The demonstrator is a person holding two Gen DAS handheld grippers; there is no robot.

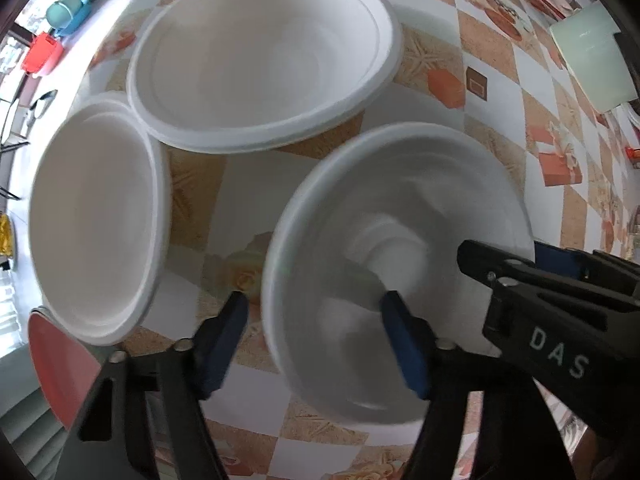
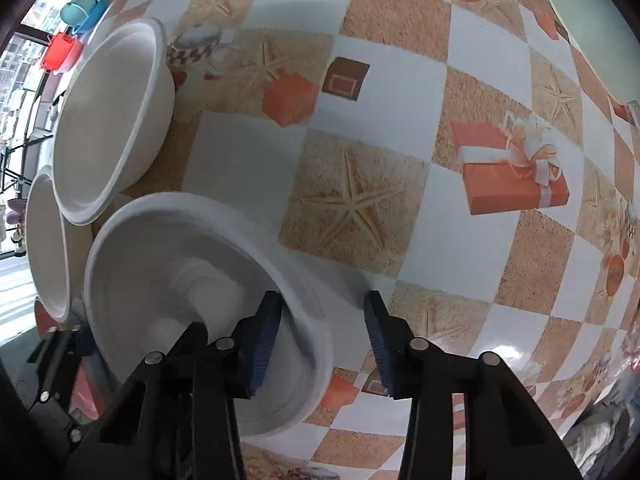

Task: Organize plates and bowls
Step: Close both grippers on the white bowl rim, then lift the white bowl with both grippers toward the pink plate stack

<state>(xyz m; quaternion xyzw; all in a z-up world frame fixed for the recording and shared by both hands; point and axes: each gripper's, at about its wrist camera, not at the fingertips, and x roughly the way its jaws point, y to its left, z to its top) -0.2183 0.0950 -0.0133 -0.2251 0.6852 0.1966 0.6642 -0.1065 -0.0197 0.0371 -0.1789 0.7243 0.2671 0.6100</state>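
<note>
White and thin, the nearest bowl [image 1: 400, 248] stands on the checked tablecloth [image 2: 360, 200], and both grippers straddle its rim from opposite sides. The left gripper [image 1: 320, 336] has one blue pad [image 1: 404, 344] inside the bowl and the other outside; its jaws are about half open, and the picture is too blurred to tell if the pads press on the wall. The right gripper [image 2: 324, 336] stands at the opposite rim, one pad [image 2: 264, 340] inside and one outside on the cloth; its jaws are rather narrow, but a gap shows beside the wall, so no firm grip is visible. Behind this bowl, a second white bowl [image 1: 96, 224] stands to the left, near the table edge. Farther back, a larger white bowl [image 1: 264, 56] touches the second one at the rim. A pale green board [image 1: 592, 60] lies far at the right.
</note>
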